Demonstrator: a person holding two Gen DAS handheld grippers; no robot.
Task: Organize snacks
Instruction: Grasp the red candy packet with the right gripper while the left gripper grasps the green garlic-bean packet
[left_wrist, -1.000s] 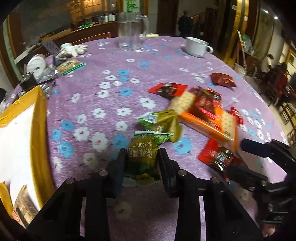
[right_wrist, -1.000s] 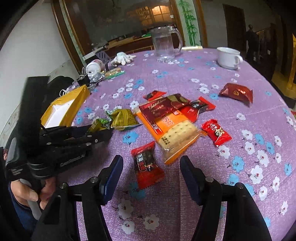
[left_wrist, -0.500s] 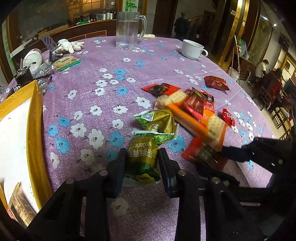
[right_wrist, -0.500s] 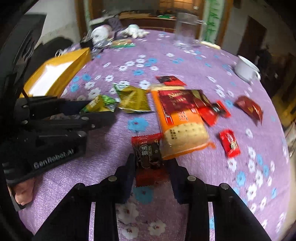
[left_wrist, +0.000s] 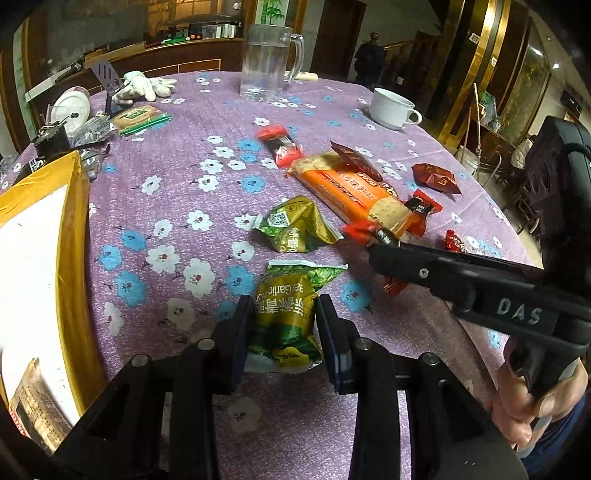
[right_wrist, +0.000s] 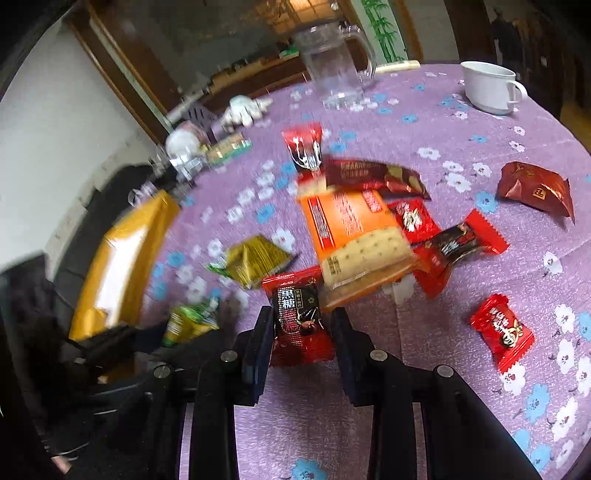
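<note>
Since a second ago: right gripper (right_wrist: 297, 332) swung in from open over the red brown-sugar candy (right_wrist: 297, 317); its jaws have just been closing and now pinch that candy at the sides. Cracker pack and the wrappers on it got nudged. Left gripper (left_wrist: 282, 325) barely moved, jaws narrow, clamped on the green garlic-pea pack (left_wrist: 286, 314).

Layout, big to small:
- desk (left_wrist: 177, 155), purple floral cloth, carries everything.
- yellow box (left_wrist: 72, 258) at the desk's left edge, white inside, one printed packet visible at the bottom. Likely the destination; that's my guess.
- glass pitcher (left_wrist: 264, 62) and white cup (left_wrist: 391, 109) at the far side, not task items.
- orange cracker pack (right_wrist: 354, 236) mid-desk, dark red bar (right_wrist: 373, 175) lying across its far end.
- second green-gold pack (left_wrist: 297, 229) just beyond the held one.
- loose red candies: one at far right (right_wrist: 535, 188), one near right (right_wrist: 502, 328), a few touching the cracker pack.

Progress: early. Two snacks gripped, neither over the box. Roughly eight more pieces still scattered.
</note>
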